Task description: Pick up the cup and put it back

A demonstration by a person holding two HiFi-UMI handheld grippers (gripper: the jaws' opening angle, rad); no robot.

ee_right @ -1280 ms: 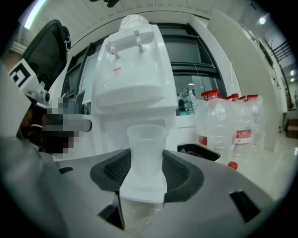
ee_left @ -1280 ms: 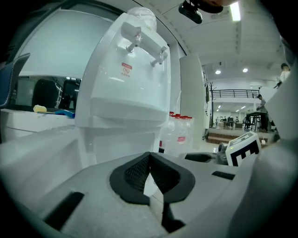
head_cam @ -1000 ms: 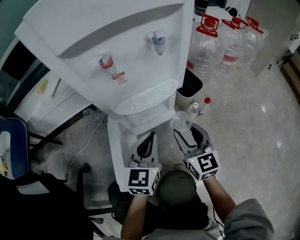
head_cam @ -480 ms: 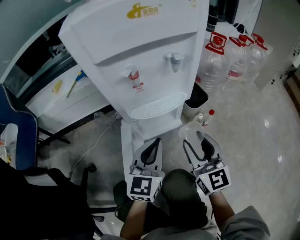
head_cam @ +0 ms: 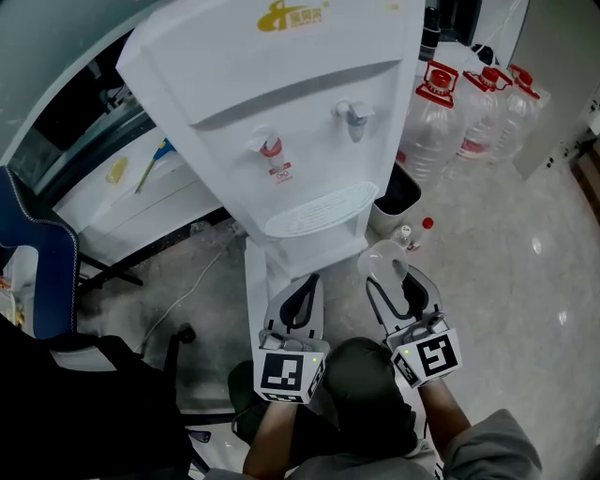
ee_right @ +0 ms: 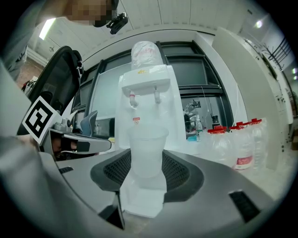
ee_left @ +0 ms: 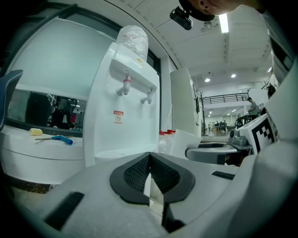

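White dispenser (head_cam: pixel 281 112), translucent cup (ee_right: pixel 146 151), red-capped bottles (head_cam: pixel 433 131)

Dispenser logo: a gold emblem (head_cam: pixel 292 14) with gold characters beside it sits on the top front of the white water dispenser (head_cam: pixel 309 112). The characters are too small to read.
Tap sticker: a red-and-white label (head_cam: pixel 280 171) sits below the red tap. It shows a round red sign above lines of red print, unreadable in every view.
Left claw (head_cam: pixel 305 281) cube: a black-and-white square marker pattern, with no letters or numbers.
Right claw (head_cam: pixel 394 277) cube: another black-and-white square marker pattern, also without letters.
Bottle labels: red-and-white bands on the clear water bottles (head_cam: pixel 473 131) beside the dispenser. Their print cannot be made out.
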